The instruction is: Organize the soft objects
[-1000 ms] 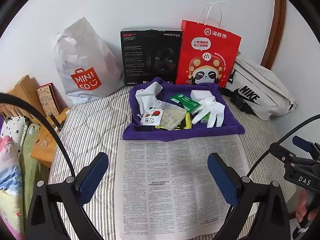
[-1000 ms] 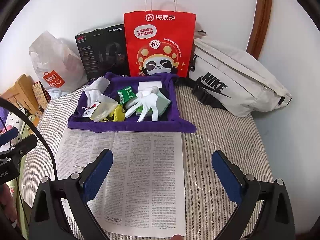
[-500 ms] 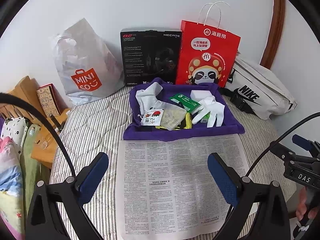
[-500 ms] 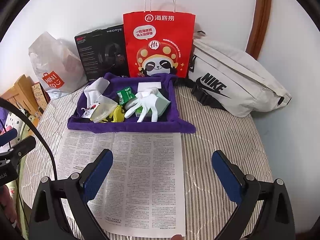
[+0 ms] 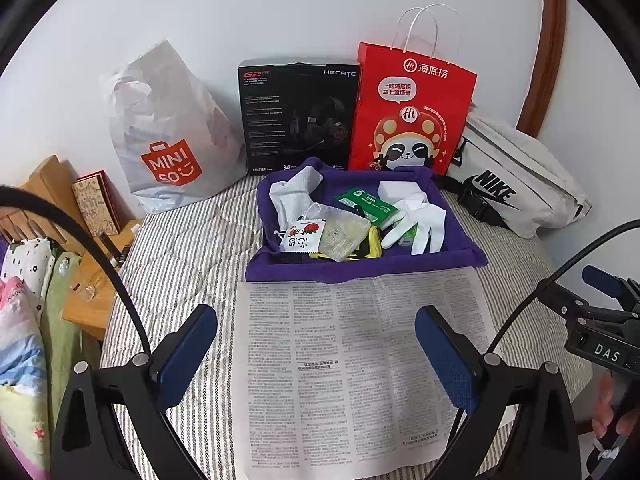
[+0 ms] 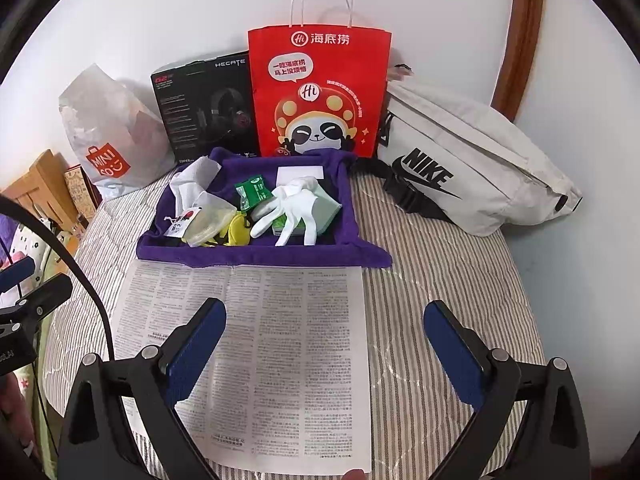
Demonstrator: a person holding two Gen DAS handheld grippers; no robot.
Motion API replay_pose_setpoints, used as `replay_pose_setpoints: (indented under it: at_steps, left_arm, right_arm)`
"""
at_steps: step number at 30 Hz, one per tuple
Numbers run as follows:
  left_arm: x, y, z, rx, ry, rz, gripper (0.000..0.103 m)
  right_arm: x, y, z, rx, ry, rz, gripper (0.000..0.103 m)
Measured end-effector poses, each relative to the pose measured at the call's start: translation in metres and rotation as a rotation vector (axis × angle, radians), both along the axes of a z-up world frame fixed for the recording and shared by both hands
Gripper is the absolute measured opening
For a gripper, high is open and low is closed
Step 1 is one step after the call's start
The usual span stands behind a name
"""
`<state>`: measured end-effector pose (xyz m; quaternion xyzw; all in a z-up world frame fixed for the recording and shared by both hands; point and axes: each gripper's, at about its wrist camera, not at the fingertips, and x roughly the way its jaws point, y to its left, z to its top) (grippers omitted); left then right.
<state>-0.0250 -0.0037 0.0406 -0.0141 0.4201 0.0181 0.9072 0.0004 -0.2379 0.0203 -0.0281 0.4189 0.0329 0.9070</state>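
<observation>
A purple cloth tray [image 5: 360, 270] [image 6: 256, 256] sits on the striped bed, holding a white glove [image 5: 420, 222] [image 6: 294, 210], a white cloth [image 5: 290, 196] [image 6: 188, 186], a green packet [image 5: 366, 202] [image 6: 250, 192], a mesh pouch with a red-printed tag [image 5: 340, 236] [image 6: 208, 220] and something yellow [image 6: 236, 234]. A newspaper sheet [image 5: 356, 364] [image 6: 272, 344] lies in front of the tray. My left gripper [image 5: 316, 354] hovers open over the paper. My right gripper [image 6: 324, 352] is open too, above the paper's right edge, with nothing held.
Against the wall stand a Miniso plastic bag [image 5: 168, 136], a black Hecate box [image 5: 298, 116], a red paper bag [image 5: 412, 116] and a white Nike bag [image 6: 468, 164]. A wooden stand [image 5: 52, 200] and folded bedding [image 5: 20, 320] lie left of the bed.
Both views have shifted only slightly; the grippers stay open and the objects have not moved.
</observation>
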Motion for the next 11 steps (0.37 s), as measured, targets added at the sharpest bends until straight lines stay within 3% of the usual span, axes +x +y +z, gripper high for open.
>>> replay_pose_setpoints:
  at_steps: [11]
  left_arm:
    - [-0.0010, 0.0024, 0.0025, 0.011, -0.012, 0.001, 0.102]
  right_arm:
    - [0.0025, 0.0022, -0.0051, 0.001, 0.010, 0.012, 0.098]
